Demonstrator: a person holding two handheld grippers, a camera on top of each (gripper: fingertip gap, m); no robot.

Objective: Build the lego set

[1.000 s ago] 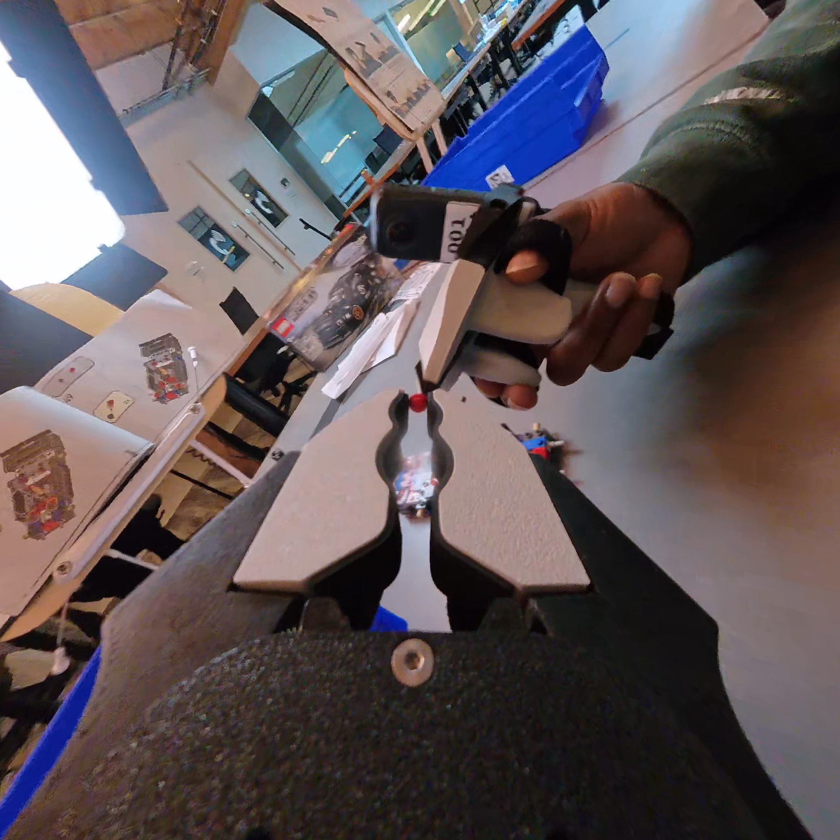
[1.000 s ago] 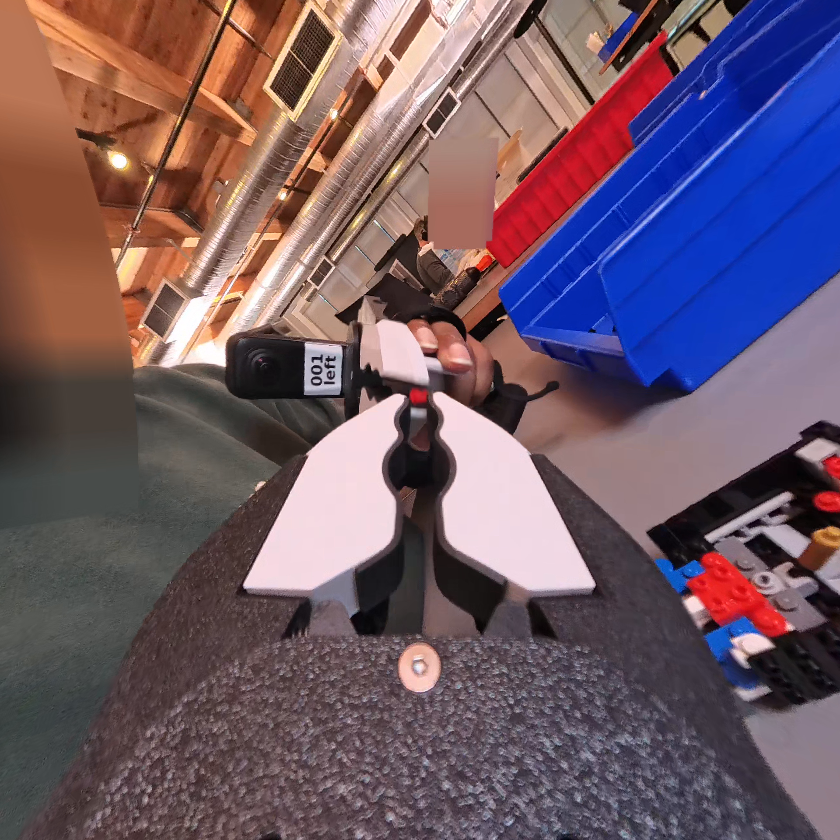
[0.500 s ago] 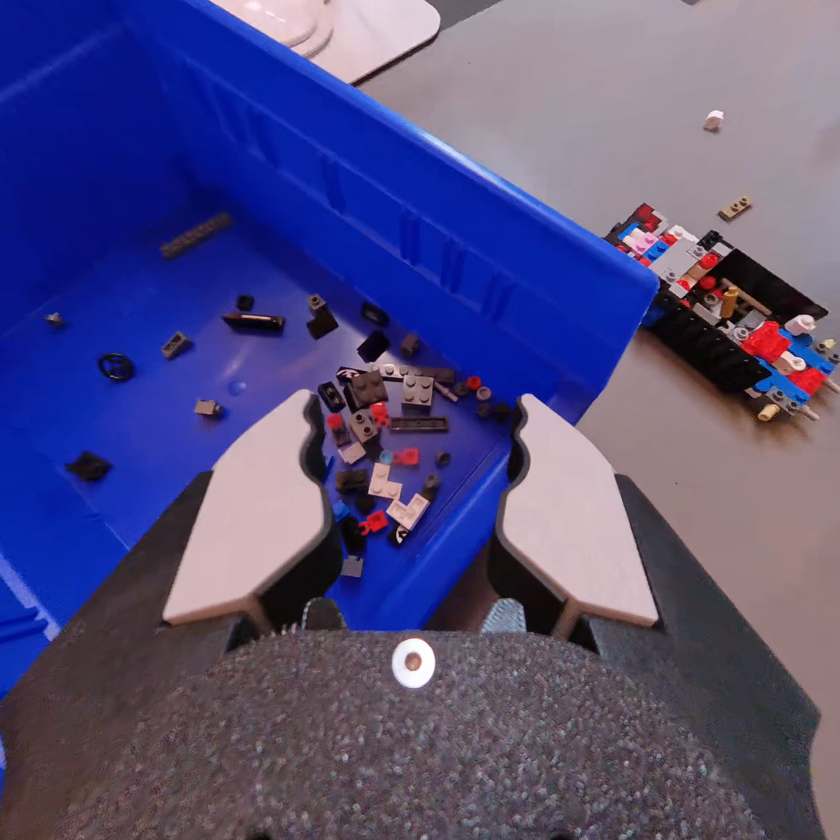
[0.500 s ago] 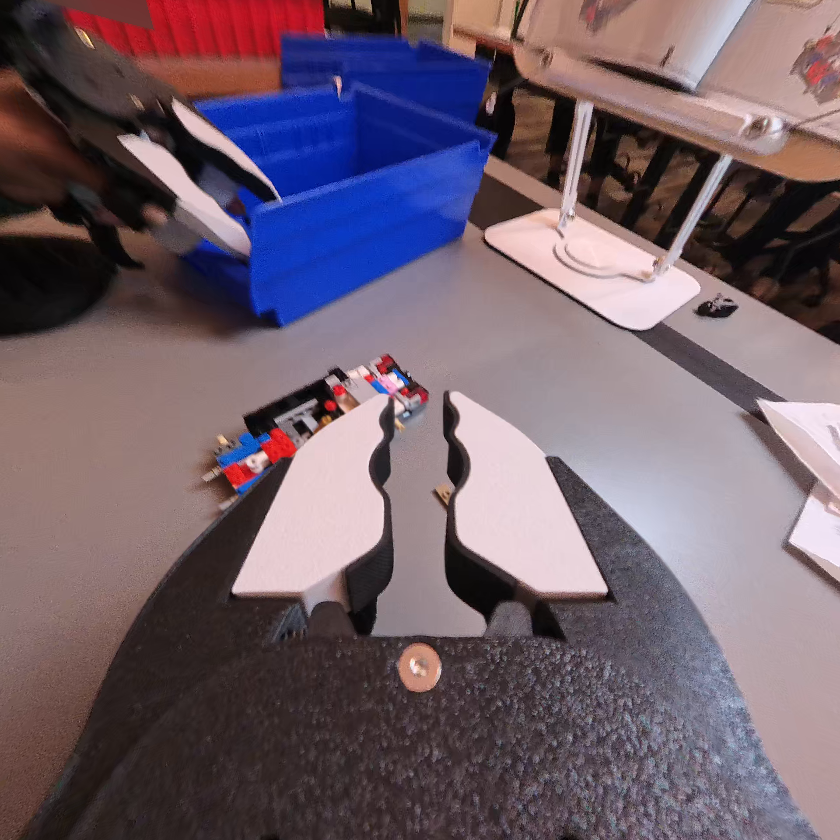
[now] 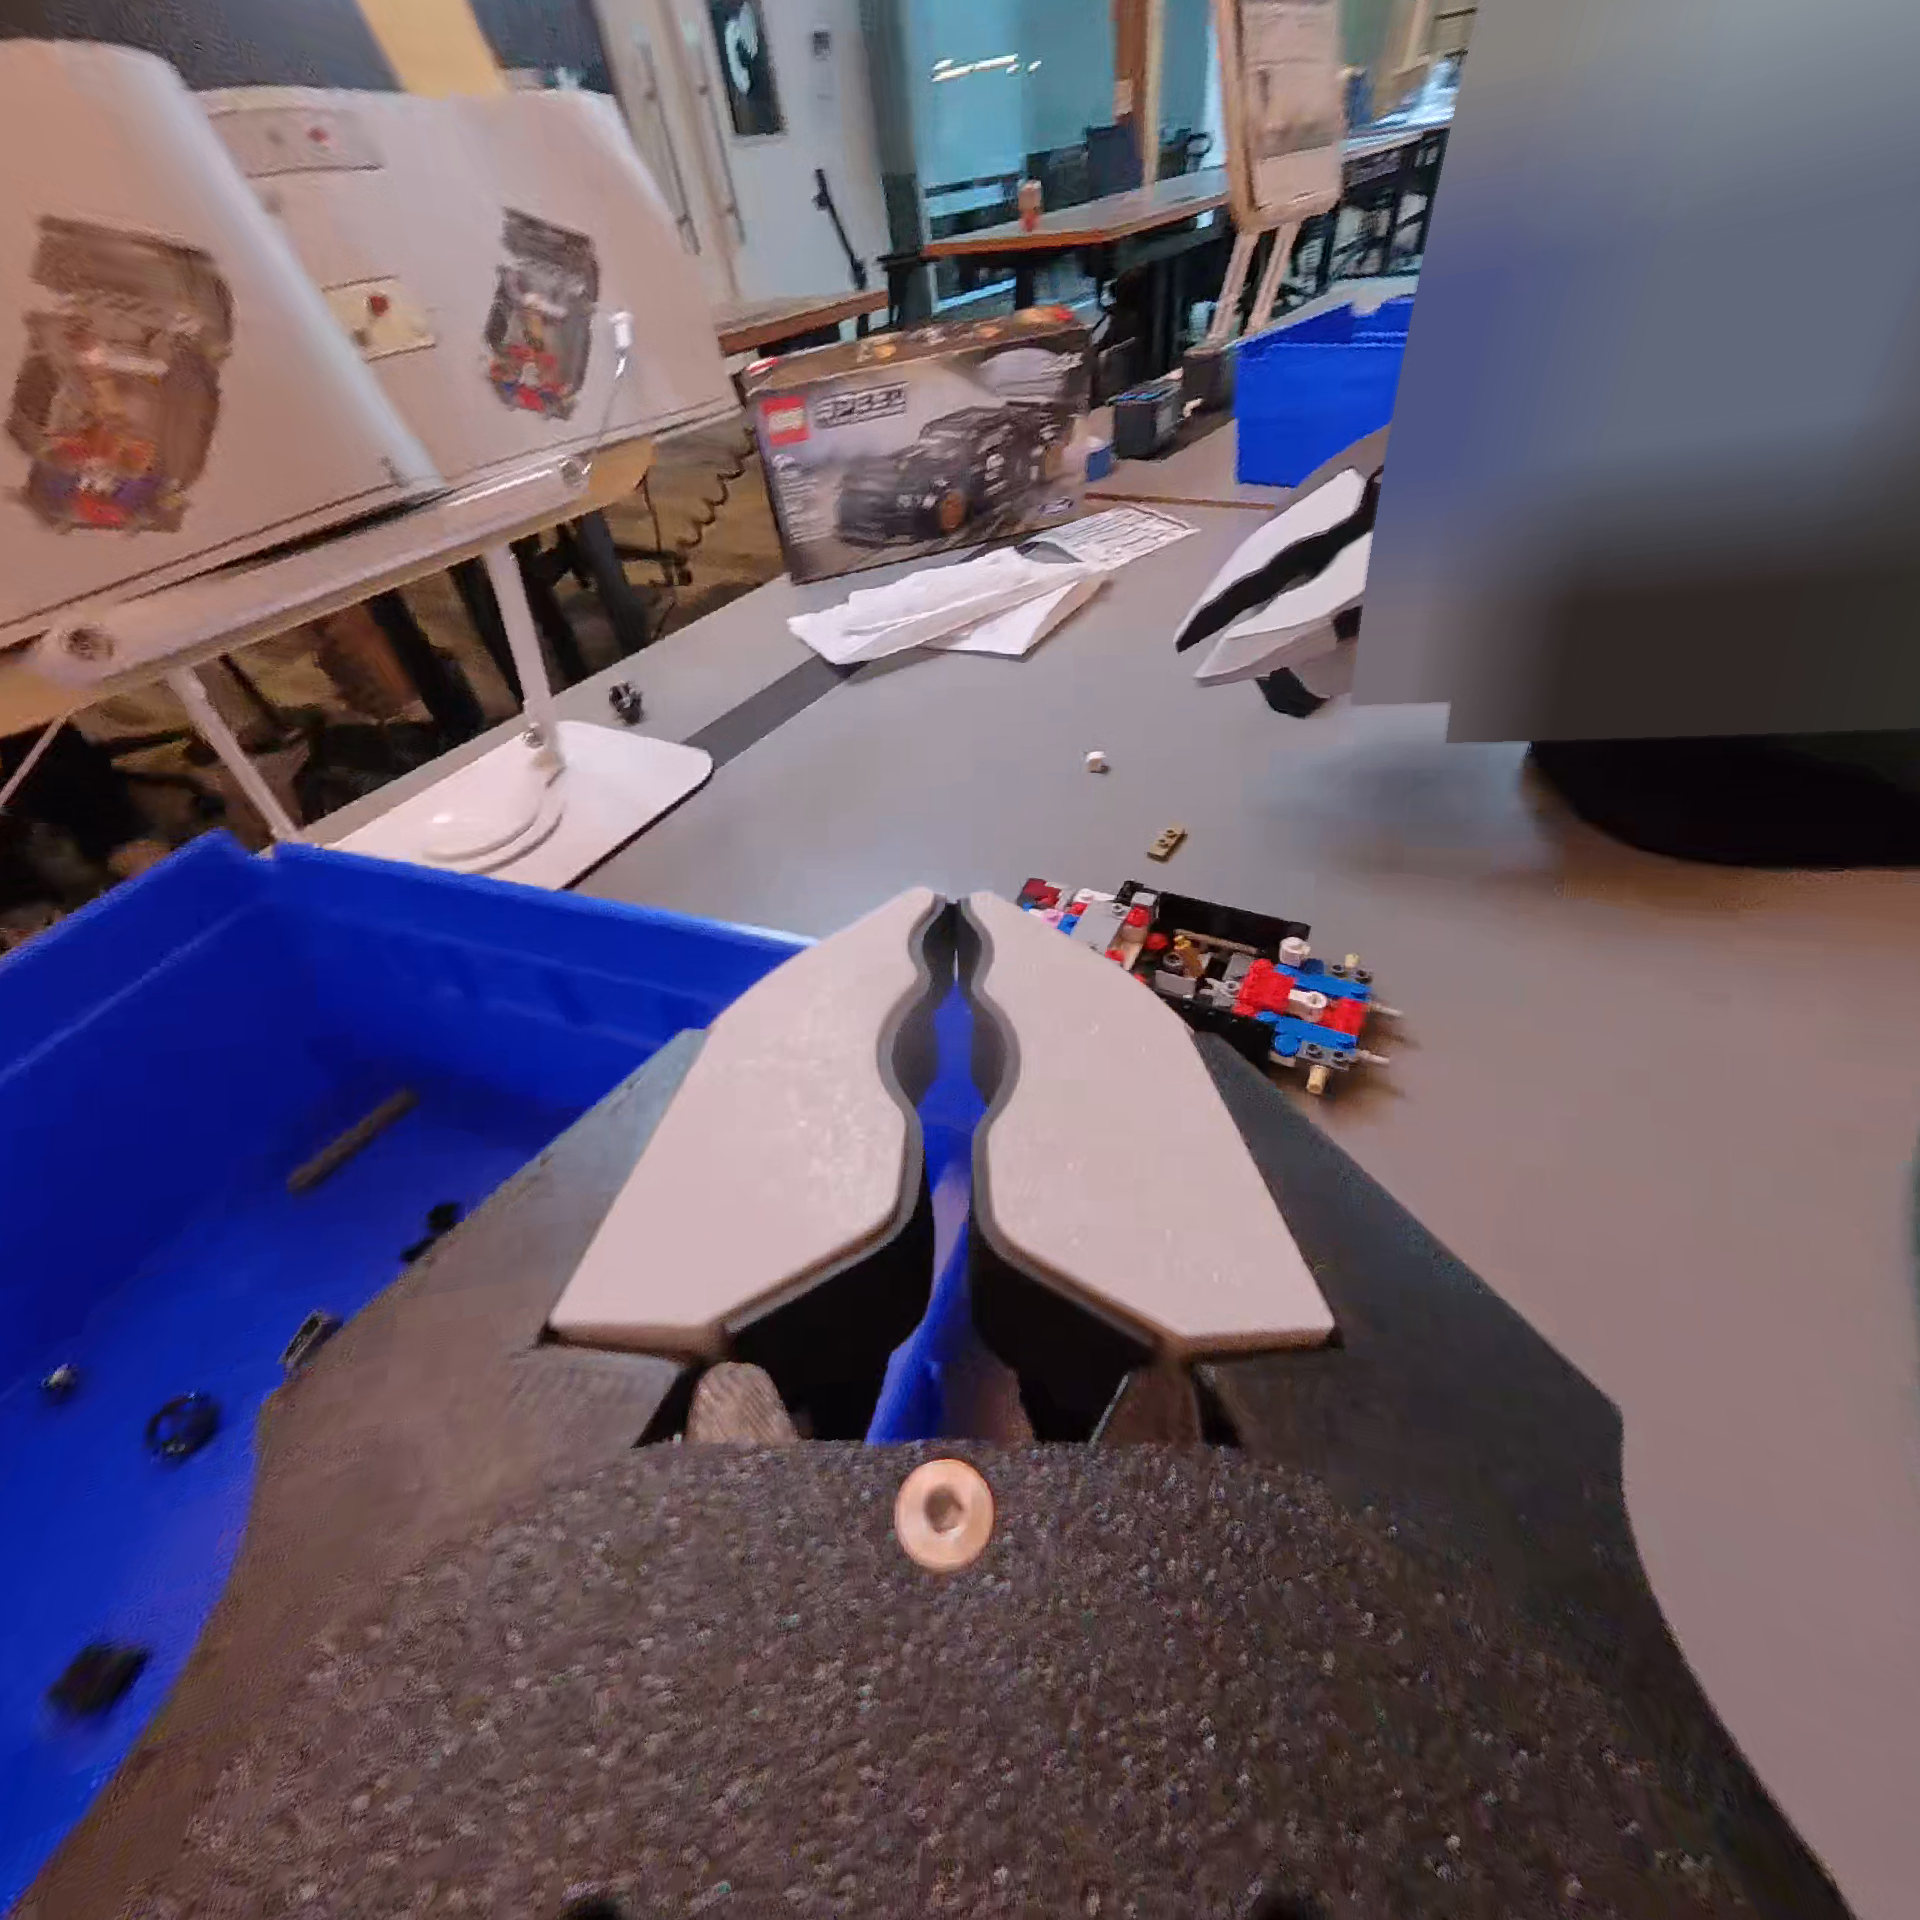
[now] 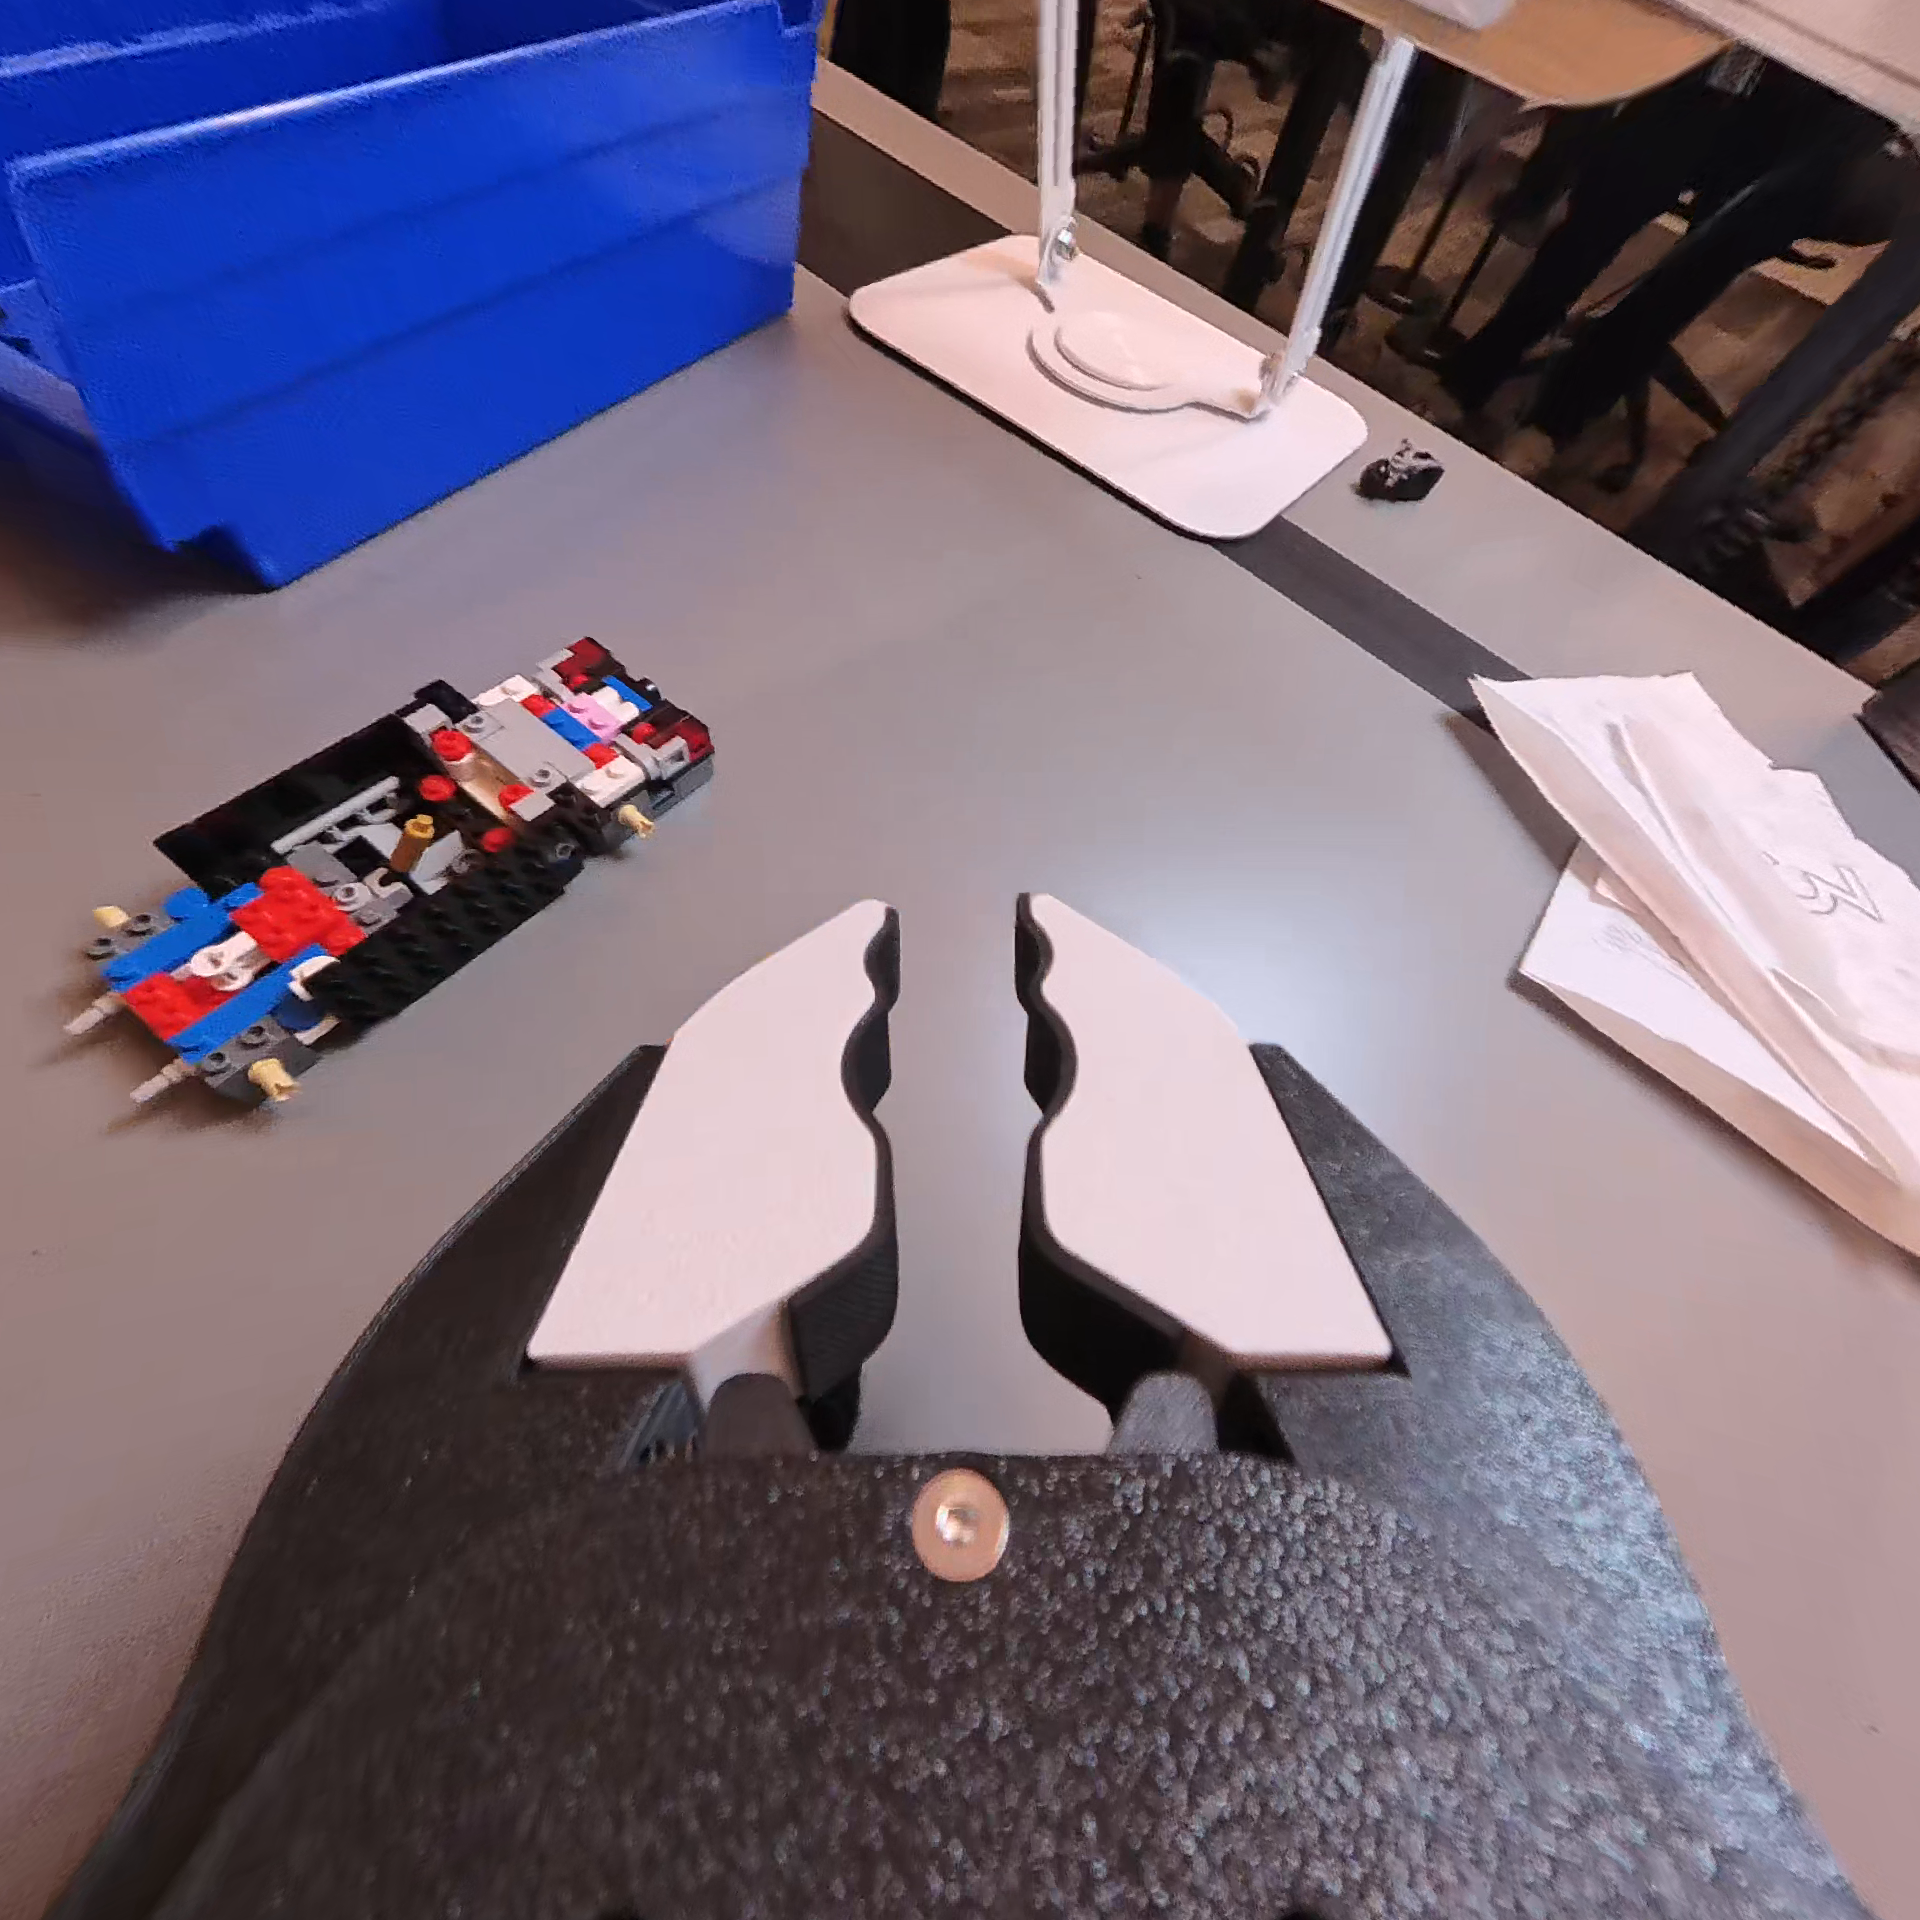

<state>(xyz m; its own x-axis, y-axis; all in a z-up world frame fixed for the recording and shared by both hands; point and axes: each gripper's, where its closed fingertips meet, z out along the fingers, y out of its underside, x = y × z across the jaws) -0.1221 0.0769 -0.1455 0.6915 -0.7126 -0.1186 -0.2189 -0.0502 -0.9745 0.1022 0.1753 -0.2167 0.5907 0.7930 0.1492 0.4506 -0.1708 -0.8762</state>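
The partly built lego car lies flat on the grey table, black base with red, blue and grey bricks. It also shows in the right wrist view, to the left of my right gripper. My left gripper is shut, fingertips meeting, above the near wall of the blue bin that holds several loose pieces. My right gripper is open with nothing between its fingers, above bare table. It also shows in the left wrist view, far right. A small white piece and a tan plate lie beyond the car.
The lego set's box stands at the back, with paper sheets in front of it. A white stand base holds the instruction pages. The blue bin is at the far left. A small black piece lies by the base. The tips of one gripper are about 25 cm away from the tips of the other. Measured from the fingertips, the tan plate is 7 cm or so from the right gripper and 25 cm from the left.
A second ago both grippers met tip to tip in the air at a small red piece. The left then opened wide over the bin and has shut. The right swung down over the table, open.
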